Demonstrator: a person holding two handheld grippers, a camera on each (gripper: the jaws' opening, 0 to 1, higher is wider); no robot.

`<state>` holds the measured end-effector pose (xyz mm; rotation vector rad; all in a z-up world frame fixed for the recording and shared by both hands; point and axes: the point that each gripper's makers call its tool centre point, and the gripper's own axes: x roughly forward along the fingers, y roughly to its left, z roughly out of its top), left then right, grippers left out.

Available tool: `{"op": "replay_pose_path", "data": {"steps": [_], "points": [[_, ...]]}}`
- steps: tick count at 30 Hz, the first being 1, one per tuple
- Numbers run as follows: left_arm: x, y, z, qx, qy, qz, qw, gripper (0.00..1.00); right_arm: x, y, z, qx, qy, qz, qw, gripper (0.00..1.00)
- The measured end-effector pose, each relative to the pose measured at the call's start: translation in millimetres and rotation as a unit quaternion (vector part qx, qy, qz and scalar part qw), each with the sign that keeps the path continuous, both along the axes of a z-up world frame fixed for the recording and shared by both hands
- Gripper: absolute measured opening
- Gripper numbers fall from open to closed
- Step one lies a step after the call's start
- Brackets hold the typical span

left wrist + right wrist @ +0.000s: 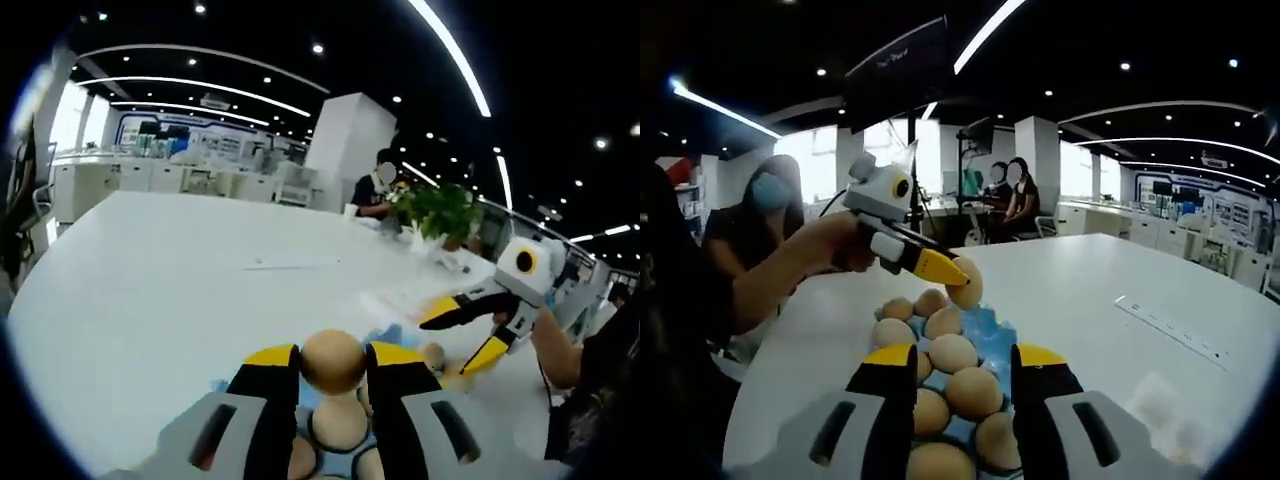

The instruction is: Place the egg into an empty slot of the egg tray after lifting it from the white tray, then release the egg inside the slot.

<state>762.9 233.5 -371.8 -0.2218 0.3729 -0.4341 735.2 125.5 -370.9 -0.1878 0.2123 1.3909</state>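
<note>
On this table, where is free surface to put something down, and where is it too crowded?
Free: the wide white table between the egg tray and the white strip near its far edge, and beyond that strip. Crowded: the tray itself, packed with eggs, where the left gripper holds an egg above it.

Left gripper (333,362) — grey body, black fingers (272,385) with yellow tips. Egg (333,361) between them tan-brown, plain. Right gripper (965,372) same scheme: grey, black, yellow-tipped fingers (893,385). Egg tray (990,338) light blue, glossy; eggs in slots (952,352) beige to tan, unpatterned. Worktop (1110,290) plain white. Potted plant (437,210) green. Ceiling (300,40) black with white light strips and small spot lamps. Pillar (347,140) white.
</note>
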Motion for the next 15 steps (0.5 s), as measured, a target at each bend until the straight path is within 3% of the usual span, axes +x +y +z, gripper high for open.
{"op": "replay_pose_path", "data": {"steps": [12, 15], "points": [[3.5, 20.9, -6.9, 0.015, 0.004, 0.026, 0.9995, 0.26, -11.2, -26.7, 4.8, 0.014, -0.002, -0.023, 0.9996, 0.39], [8.7, 28.9, -14.3, 0.034, 0.011, 0.038, 0.9986, 0.26, -16.5, -33.0, 4.2, 0.013, -0.004, -0.029, 0.9995, 0.38]]}}
